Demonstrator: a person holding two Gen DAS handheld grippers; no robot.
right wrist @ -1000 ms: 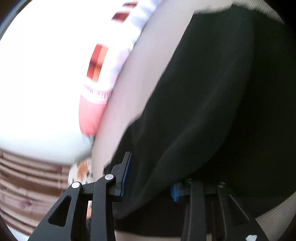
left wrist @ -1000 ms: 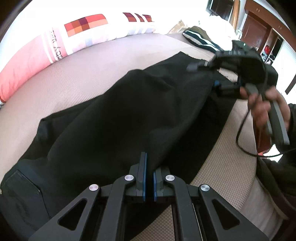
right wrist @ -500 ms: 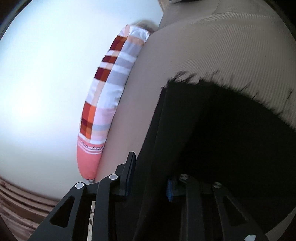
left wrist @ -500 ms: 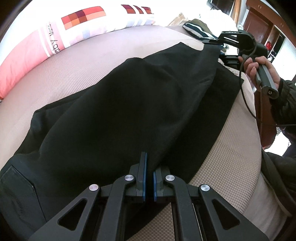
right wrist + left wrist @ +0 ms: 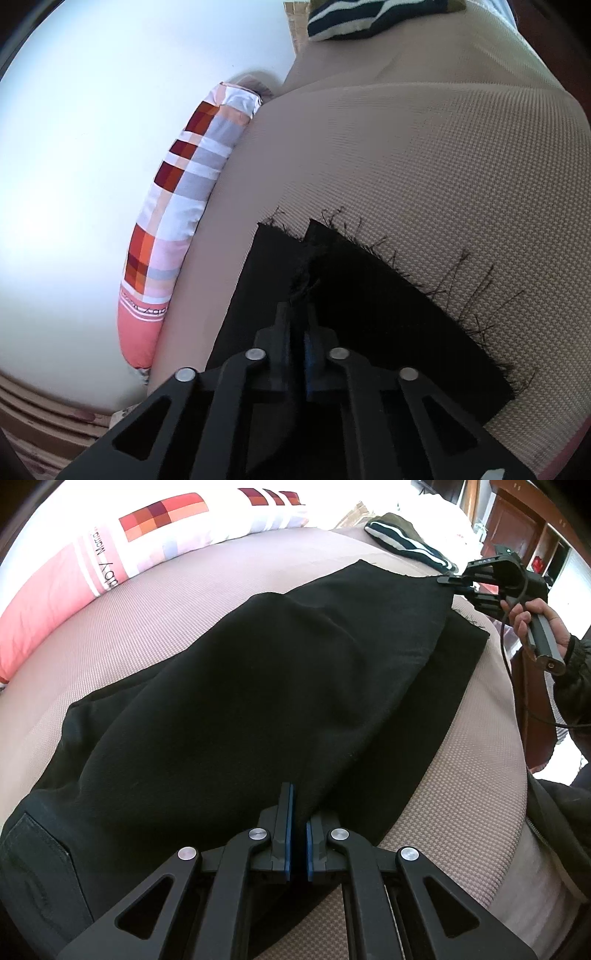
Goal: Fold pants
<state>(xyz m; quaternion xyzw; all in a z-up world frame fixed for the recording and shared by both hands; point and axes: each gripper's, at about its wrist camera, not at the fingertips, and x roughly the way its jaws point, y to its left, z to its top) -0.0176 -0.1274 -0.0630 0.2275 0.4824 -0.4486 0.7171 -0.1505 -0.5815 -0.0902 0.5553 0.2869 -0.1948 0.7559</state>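
Since a sec ago our right gripper (image 5: pixel 452 579) slid out to the frayed hem of the black cloth pants (image 5: pixel 258 686), jaws just closing on it; left gripper (image 5: pixel 298 825) clamps the near edge, pants' long axis running btwn both

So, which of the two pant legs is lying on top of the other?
The leg on the pillow side lies on top. The other leg shows only as a strip along its near edge, flat on the bed.
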